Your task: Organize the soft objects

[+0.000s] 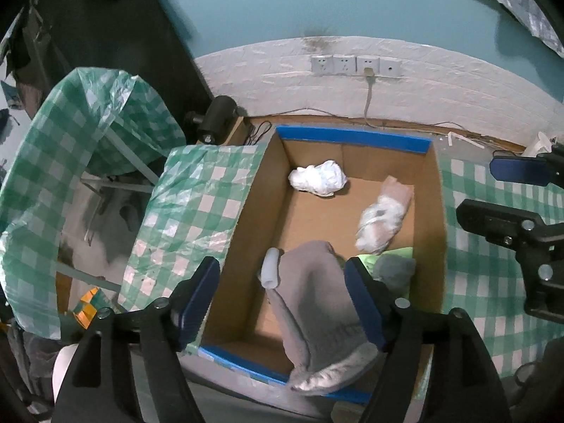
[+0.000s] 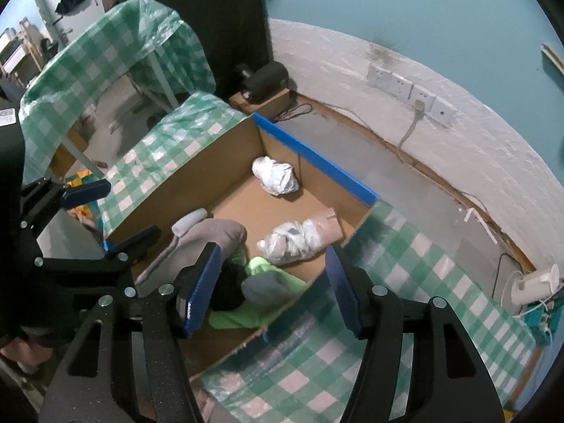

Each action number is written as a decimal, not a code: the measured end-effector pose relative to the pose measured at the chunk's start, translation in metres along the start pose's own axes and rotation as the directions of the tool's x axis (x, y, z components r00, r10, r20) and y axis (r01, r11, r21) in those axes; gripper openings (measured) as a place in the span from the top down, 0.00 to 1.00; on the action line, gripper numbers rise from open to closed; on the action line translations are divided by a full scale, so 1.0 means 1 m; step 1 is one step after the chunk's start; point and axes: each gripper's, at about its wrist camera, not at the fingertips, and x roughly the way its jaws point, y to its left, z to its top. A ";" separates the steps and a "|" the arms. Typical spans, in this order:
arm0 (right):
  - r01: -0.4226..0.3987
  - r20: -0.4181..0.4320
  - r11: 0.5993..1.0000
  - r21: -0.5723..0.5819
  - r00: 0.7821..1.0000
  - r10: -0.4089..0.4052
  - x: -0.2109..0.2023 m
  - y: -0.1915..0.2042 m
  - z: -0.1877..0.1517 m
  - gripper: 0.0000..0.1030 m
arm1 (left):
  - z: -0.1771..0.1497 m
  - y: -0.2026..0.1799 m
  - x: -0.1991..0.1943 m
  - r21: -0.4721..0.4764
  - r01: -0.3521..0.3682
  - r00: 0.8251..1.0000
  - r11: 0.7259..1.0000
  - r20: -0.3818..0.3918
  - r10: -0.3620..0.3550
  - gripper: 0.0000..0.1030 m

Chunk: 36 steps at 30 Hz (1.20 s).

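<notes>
Just grey sock (image 1: 317, 303) between left tongs (image 1: 282, 299).

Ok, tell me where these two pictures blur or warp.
Left wrist view: the wrapped bundle is smeared, the wall sockets bow with the fisheye. Right wrist view: the checked cloth near the lens streaks, while the crumpled white bag stays fairly sharp.

The left gripper (image 1: 280, 294) has its handles cut off by the bottom edge, and its right finger hides part of the green cloth (image 1: 394, 252). The plastic-wrapped bundle (image 1: 382, 216) is blurred, so its content is not clear. In the right wrist view, the dark object (image 2: 229, 289) beside the grey sock (image 2: 211, 238) is half hidden.
</notes>
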 end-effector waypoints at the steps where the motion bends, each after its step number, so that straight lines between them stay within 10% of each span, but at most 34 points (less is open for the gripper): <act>1: 0.003 0.009 1.000 0.003 1.000 -0.003 -0.006 -0.001 -0.003 0.40 | -0.001 -0.002 -0.004 0.005 0.001 1.000 1.000 0.005 -0.001 0.25; 36: 0.055 0.159 0.991 0.122 0.984 -0.074 -0.099 -0.062 -0.085 0.39 | -0.009 -0.062 -0.102 0.068 0.013 0.984 0.998 0.178 -0.024 0.01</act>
